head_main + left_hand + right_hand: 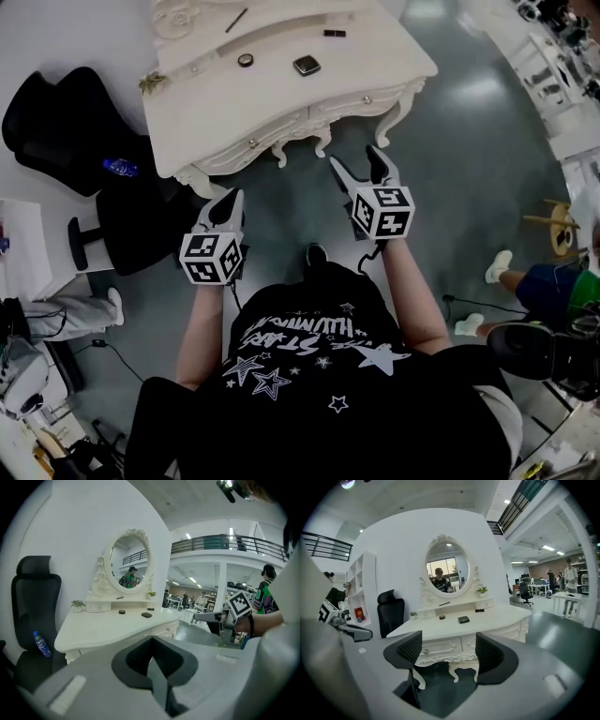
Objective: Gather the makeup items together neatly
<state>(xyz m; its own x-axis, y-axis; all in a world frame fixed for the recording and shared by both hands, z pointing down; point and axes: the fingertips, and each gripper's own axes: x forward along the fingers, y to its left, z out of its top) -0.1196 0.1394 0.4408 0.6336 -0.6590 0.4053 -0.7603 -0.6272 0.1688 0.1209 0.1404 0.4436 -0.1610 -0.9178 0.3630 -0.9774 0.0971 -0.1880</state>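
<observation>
Both tongs held short of the white desk (281, 103); makeup things lie scattered below its mirror (447, 571).

Left tongs (151, 641) pressed together, nothing in them. Right tongs (447, 651) spread wide, empty; only floor and the desk's legs show between them. Neither touches the desk. Pencil (444, 603) lies on the little shelf right under the mirror. Small dark bar (479, 610) below the mirror's right side, just beside the shelf's end. Round pot (441, 617) and square case (463, 619) further out in front of the mirror, near each other but apart, pot to the left. Black chair (56, 122) well left of the mirror, blue bottle (120, 168) on it.
</observation>
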